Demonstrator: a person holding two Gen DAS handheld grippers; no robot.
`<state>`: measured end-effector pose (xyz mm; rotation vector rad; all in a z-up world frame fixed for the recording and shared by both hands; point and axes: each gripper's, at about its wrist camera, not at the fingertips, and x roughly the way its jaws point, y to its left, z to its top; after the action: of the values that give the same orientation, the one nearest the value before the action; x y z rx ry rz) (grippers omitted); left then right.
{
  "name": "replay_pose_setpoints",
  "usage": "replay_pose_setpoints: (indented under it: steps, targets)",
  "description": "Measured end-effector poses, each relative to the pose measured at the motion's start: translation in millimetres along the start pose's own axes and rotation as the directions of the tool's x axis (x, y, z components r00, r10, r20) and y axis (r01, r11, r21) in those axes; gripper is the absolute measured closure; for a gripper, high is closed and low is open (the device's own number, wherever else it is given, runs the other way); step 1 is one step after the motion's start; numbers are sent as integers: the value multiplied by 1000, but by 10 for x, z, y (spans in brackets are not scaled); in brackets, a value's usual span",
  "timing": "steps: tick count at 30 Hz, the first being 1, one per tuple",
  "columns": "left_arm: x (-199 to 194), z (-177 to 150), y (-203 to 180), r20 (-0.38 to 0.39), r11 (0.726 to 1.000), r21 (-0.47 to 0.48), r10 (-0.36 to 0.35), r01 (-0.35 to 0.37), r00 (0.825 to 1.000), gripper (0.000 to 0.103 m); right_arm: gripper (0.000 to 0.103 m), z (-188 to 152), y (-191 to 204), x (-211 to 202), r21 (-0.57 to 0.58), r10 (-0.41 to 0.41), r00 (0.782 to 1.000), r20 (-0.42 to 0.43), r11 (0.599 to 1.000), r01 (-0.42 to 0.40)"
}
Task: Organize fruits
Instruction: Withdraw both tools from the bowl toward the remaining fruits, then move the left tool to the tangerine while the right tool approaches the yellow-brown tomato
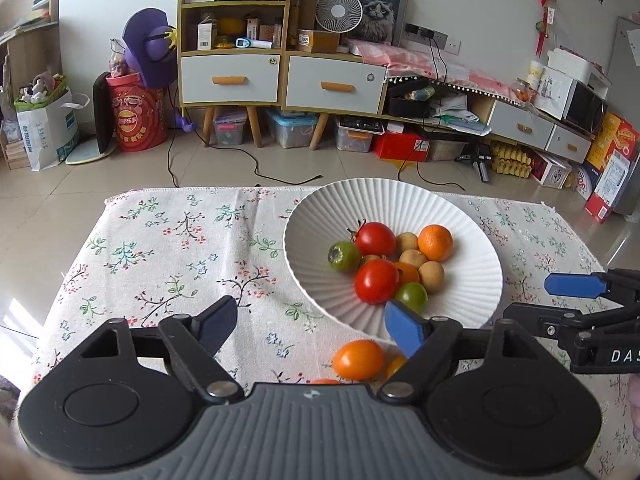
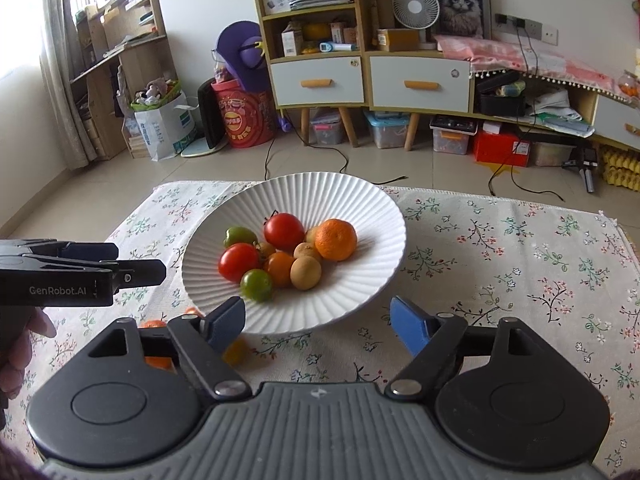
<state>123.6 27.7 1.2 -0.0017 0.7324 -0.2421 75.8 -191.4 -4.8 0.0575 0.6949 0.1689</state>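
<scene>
A white ribbed plate (image 1: 472, 292) (image 2: 352, 216) on the floral tablecloth holds several fruits: two red tomatoes (image 1: 376, 280) (image 2: 239, 261), an orange mandarin (image 1: 435, 242) (image 2: 335, 239), green fruits and small tan ones. Loose orange fruits (image 1: 357, 359) (image 2: 154, 325) lie on the cloth in front of the plate. My left gripper (image 1: 312, 326) is open and empty, above the loose orange fruit at the plate's near left edge. My right gripper (image 2: 318, 322) is open and empty at the plate's near rim. Each gripper shows in the other's view.
The table with the floral cloth (image 1: 160, 248) (image 2: 520, 248) ends at a tiled floor beyond. Cabinets, boxes and cables stand along the far wall (image 1: 280, 80).
</scene>
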Motion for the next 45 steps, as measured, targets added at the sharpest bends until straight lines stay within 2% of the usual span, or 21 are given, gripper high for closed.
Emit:
replay_pose_setpoints:
  steps: [5,9,33,40,45]
  targets:
    - [-47,-65,18,-12,1000,19,0,0,1000,10,13,-54,68,-20,-7,12,1000,-15,1000,-12]
    - [-87,-128,27,-9,999,39,28,-27,1000,3,8,-85,119,-41,-22,20,1000,-20,1000,-20]
    - [-95,-559,169,-91,989,130,79,-67,993,3,5,-337,438,-18,-135,39,996,-77,990,-49]
    - [34,-672,129,-77,985,153,98,-85,992,3,6,-387,424,69,-149,-2,997,-78,989,-10]
    - [120,-700,64,-83,984,165,81,-66,993,3,10,-378,353,147,-119,-25,997,-79,993,15]
